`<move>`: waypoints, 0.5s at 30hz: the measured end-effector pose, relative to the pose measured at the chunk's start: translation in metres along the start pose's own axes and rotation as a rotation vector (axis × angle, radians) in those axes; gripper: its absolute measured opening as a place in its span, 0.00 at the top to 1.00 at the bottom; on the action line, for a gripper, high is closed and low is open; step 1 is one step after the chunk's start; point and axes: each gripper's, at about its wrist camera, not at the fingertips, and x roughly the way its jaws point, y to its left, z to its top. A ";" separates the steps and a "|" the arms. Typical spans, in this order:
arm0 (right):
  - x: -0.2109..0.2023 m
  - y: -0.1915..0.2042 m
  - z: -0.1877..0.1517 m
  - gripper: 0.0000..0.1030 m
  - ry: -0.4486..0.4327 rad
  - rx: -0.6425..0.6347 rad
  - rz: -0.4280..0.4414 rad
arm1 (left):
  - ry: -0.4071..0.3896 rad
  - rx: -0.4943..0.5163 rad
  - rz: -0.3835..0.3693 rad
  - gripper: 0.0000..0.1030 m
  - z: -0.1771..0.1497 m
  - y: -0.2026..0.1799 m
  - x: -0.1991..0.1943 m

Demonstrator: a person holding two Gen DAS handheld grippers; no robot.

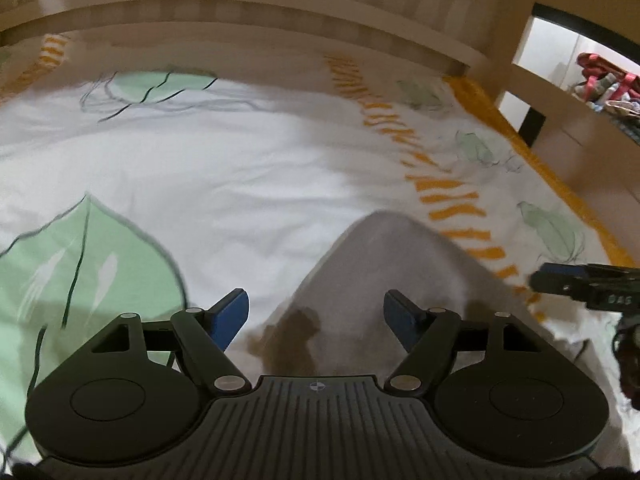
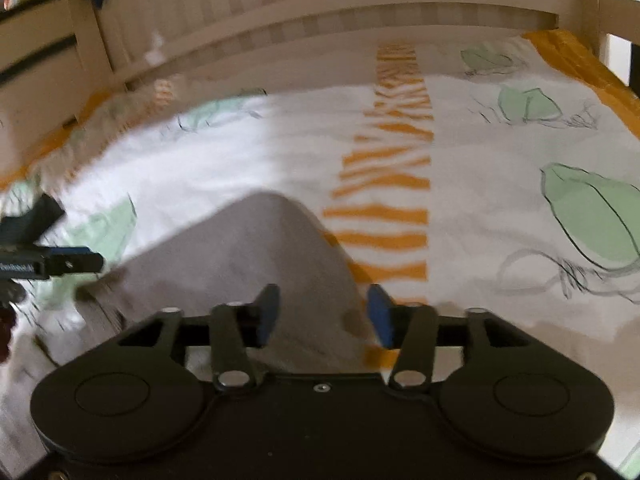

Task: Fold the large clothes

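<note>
Left gripper [image 1: 316,316] is standing open over grey garment [image 1: 384,264]; right gripper [image 2: 322,314] is straddling it, open; bedsheet [image 1: 240,168] is lying beneath.

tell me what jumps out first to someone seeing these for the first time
A grey garment lies bunched on the white bedsheet, right ahead of both open tongs, left and right. Big green leaf prints and an orange striped band mark the sheet, with a wooden bed rail behind.

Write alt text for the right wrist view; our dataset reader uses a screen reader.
The open right gripper straddles a pale grey fabric garment lying on a white bedsheet with green leaves and orange stripes. The left gripper shows at left, a wooden bed rail behind.
</note>
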 end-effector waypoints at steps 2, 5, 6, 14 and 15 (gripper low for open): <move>0.008 0.006 0.010 0.39 -0.004 -0.025 0.001 | 0.007 0.014 0.009 0.29 0.008 -0.003 0.010; 0.026 0.013 0.022 0.39 0.010 -0.054 -0.003 | 0.033 0.017 0.011 0.29 0.014 -0.002 0.029; 0.032 0.016 0.024 0.39 0.016 -0.064 -0.005 | 0.045 0.013 0.005 0.29 0.016 0.000 0.036; 0.076 0.017 0.033 0.39 0.068 -0.073 -0.004 | 0.118 0.057 -0.012 0.29 0.016 0.000 0.075; 0.081 0.016 0.033 0.39 0.075 -0.067 -0.002 | 0.123 0.063 -0.019 0.29 0.016 -0.001 0.078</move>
